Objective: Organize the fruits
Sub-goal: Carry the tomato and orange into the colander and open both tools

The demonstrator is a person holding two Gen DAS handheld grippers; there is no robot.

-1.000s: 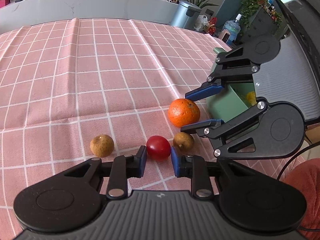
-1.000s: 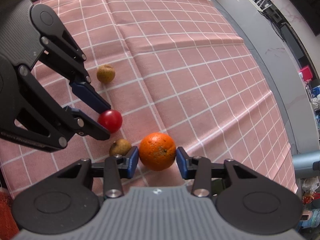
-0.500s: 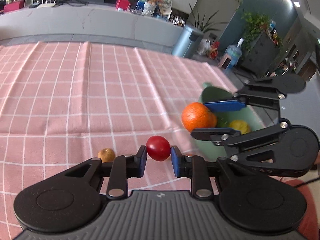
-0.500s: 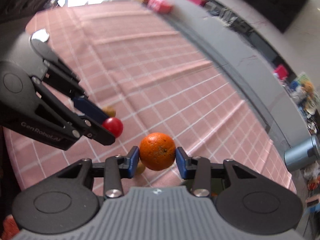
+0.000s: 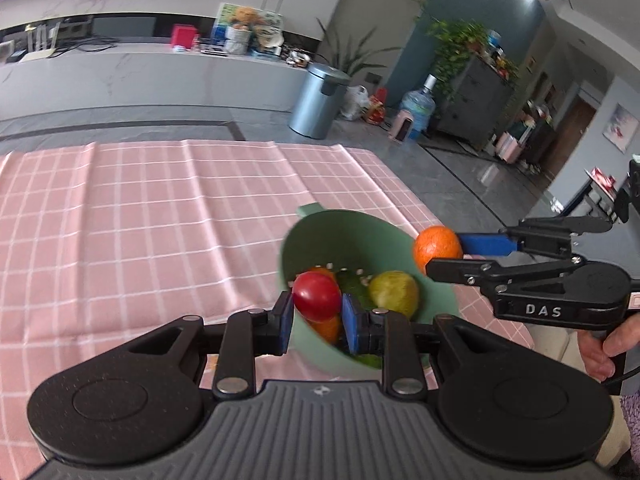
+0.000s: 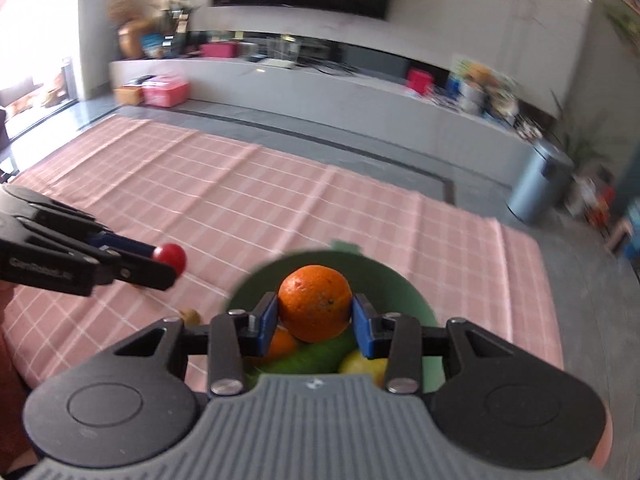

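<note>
Right gripper [image 6: 314, 322] pinching orange [image 6: 315, 303], directly above green bowl [image 6: 416, 300]. Left gripper [image 5: 316, 316] pinching red tomato [image 5: 316, 296], over bowl's near-left rim; right nearer centre, judged to release first.

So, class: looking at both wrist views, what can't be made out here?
- How many fruits lie in the green bowl: both views, the tomato, orange and gripper bodies cover them.
- The small brown fruit: right wrist view, mostly hidden behind the right gripper.
- Counter clutter: right wrist view, blurred.
</note>
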